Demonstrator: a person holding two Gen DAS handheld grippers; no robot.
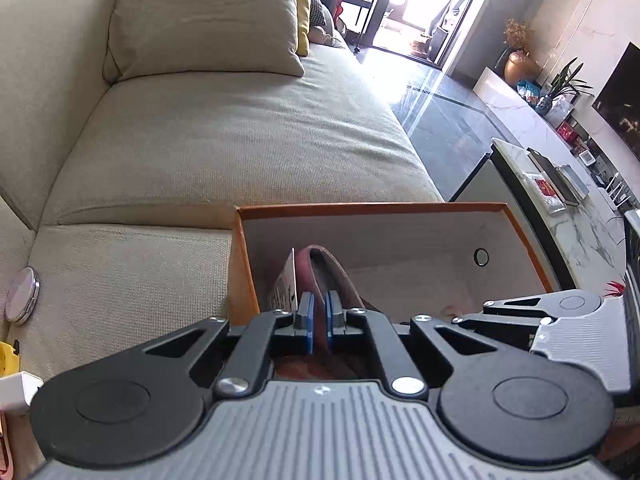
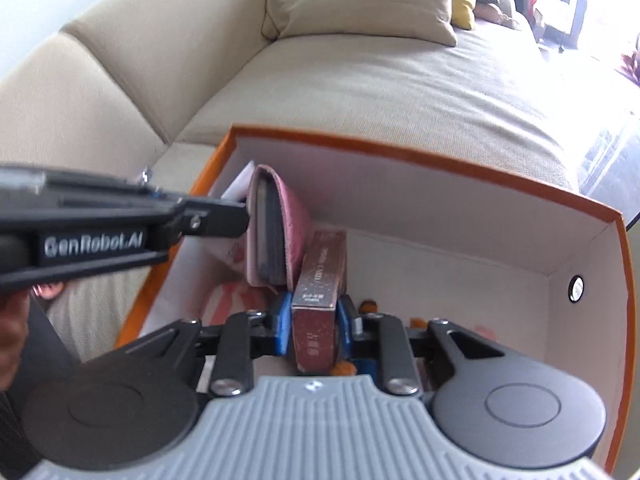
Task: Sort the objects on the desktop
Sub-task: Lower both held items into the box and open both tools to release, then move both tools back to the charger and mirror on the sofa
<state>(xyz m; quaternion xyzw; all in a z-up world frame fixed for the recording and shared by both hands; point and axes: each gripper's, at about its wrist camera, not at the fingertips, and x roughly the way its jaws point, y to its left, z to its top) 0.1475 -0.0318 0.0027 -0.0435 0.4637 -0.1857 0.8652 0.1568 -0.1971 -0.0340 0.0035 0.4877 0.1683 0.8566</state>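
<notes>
Pouch (image 1: 320,276), card box (image 2: 320,300) between jaws

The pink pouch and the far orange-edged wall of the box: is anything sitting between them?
In the right wrist view, nothing shows between the pink pouch and the box far wall; only bare white wall. The left gripper holds the pouch.

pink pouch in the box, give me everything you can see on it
The pink pouch looks like soft, textured leather or felt, folded around a dark grey inside. It stands on edge at the left end of the orange box, top leaning left. The left gripper is shut on its upper edge. Its right side touches the dark red box held in the right gripper; white paper sits behind it.
</notes>
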